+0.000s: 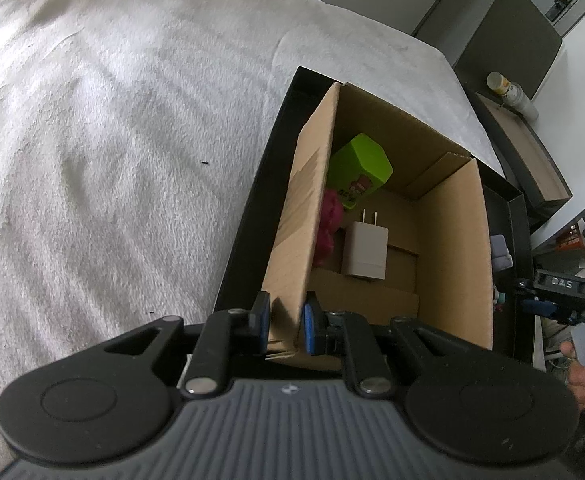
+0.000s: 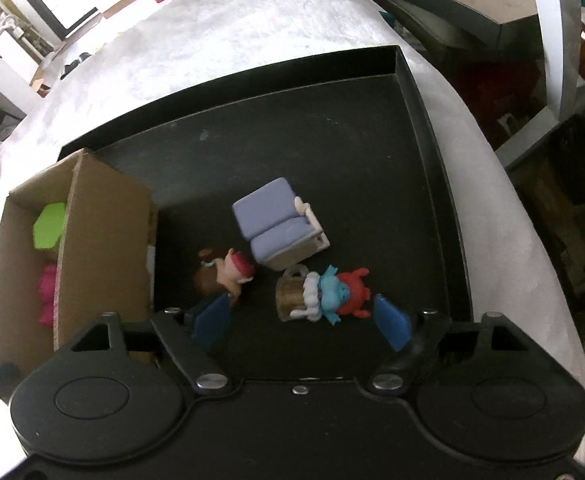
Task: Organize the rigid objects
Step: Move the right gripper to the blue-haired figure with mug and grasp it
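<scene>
My left gripper (image 1: 286, 330) is shut on the near corner wall of a cardboard box (image 1: 456, 240) that stands in a black tray (image 1: 244, 232). Inside the box lie a green block (image 1: 360, 170), a pink toy (image 1: 328, 224) and a white plug adapter (image 1: 366, 250). My right gripper (image 2: 298, 326) is open above the tray floor (image 2: 292, 132). A blue-and-red figure with a mug (image 2: 324, 296) lies between its fingers. A small toy sofa (image 2: 280, 226) and a pink doll figure (image 2: 228, 276) lie just beyond. The box (image 2: 104, 220) stands at left.
The tray rests on a white fluffy cover (image 1: 112, 140). A dark cabinet with a bottle (image 1: 512, 92) stands beyond the right side. Shelves and clutter (image 2: 552, 140) lie to the right. The right gripper also shows at the edge of the left wrist view (image 1: 560, 300).
</scene>
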A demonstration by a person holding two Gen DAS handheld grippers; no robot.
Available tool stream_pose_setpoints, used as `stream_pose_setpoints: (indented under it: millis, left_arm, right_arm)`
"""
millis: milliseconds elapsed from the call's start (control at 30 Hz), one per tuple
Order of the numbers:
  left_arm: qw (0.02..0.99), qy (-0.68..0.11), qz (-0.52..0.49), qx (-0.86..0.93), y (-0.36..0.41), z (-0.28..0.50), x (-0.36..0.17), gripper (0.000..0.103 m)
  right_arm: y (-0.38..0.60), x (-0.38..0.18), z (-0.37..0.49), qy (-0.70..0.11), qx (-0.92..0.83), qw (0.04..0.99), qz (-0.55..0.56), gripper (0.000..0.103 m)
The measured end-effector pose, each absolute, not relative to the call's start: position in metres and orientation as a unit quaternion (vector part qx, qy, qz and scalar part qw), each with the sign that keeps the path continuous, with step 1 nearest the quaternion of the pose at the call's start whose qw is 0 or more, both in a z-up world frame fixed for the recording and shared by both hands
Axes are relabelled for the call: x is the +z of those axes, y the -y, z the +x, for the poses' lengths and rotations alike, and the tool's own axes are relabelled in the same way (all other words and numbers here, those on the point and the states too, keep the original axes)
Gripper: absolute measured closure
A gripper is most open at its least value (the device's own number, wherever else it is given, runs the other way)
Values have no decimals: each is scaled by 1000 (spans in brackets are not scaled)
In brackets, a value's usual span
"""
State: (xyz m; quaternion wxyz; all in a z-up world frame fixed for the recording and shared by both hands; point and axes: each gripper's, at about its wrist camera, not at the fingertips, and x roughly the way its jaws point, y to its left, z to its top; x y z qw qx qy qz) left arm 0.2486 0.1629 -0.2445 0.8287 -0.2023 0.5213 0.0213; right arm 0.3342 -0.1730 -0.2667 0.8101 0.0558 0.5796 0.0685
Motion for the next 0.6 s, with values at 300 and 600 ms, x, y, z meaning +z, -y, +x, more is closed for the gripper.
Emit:
stream_pose_setpoints:
  millis: [300,600]
  left_arm:
    - [828,-523,-202,23,-163,249,-246,88]
    - [828,-523,-202,23,-162,249,-246,88]
  right_arm:
    - [168,-282,342,-592,58,803,38,24]
    - [159,-293,344,-592,45,804,2,44]
